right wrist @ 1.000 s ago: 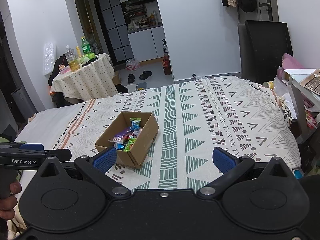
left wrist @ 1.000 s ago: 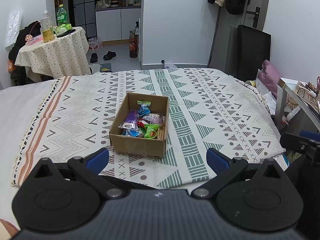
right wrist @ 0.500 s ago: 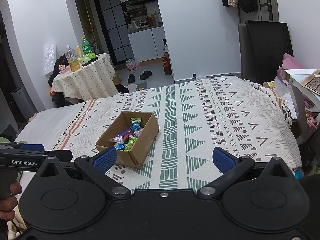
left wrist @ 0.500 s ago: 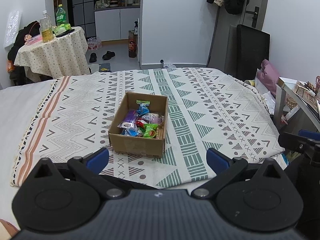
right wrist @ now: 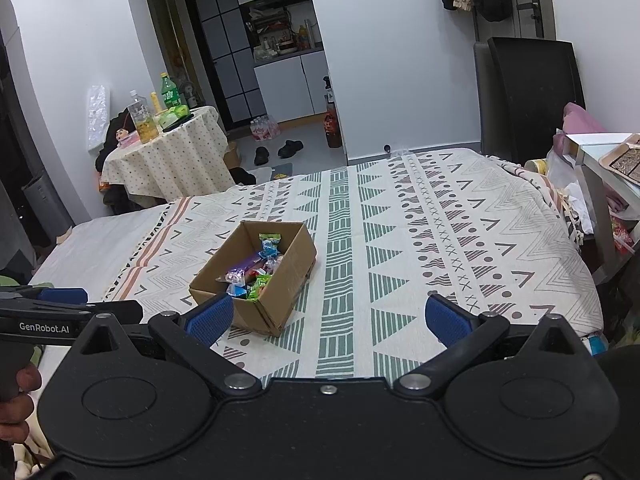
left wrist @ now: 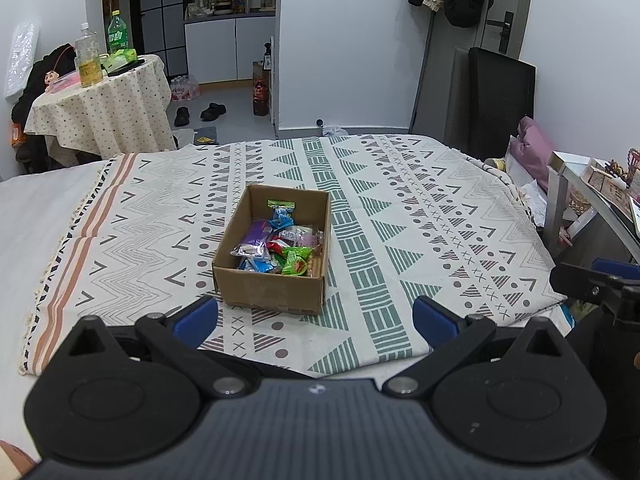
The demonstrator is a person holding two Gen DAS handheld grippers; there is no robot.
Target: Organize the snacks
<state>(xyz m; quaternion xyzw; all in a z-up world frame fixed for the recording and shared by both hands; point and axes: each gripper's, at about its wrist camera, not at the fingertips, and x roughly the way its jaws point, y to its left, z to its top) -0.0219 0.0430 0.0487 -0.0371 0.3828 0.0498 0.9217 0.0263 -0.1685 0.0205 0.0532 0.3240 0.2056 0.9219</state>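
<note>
Left wrist view, bottom of frame: left gripper (left wrist: 315,316), blue-padded jaws spread wide, nothing between them. Right wrist view, same story: right gripper (right wrist: 329,317) released and empty, hovering at the near edge of the bed.

Mid-frame: open brown cardboard box (left wrist: 272,292) sits on the cream blanket with green and grey geometric print (left wrist: 400,216), just ahead of the left gripper and toward lower left in the right view (right wrist: 256,312). Inside: pile of small wrapped snacks (left wrist: 276,248) in purple, blue, green, red, clear.

No snacks visible outside the box. Judgement: either done or pre-approach. If picking, next move needs one gripper down into the box from above, targeting a top wrapper.

Upper left: round table with dotted cloth (left wrist: 108,116), irrelevant.
</note>
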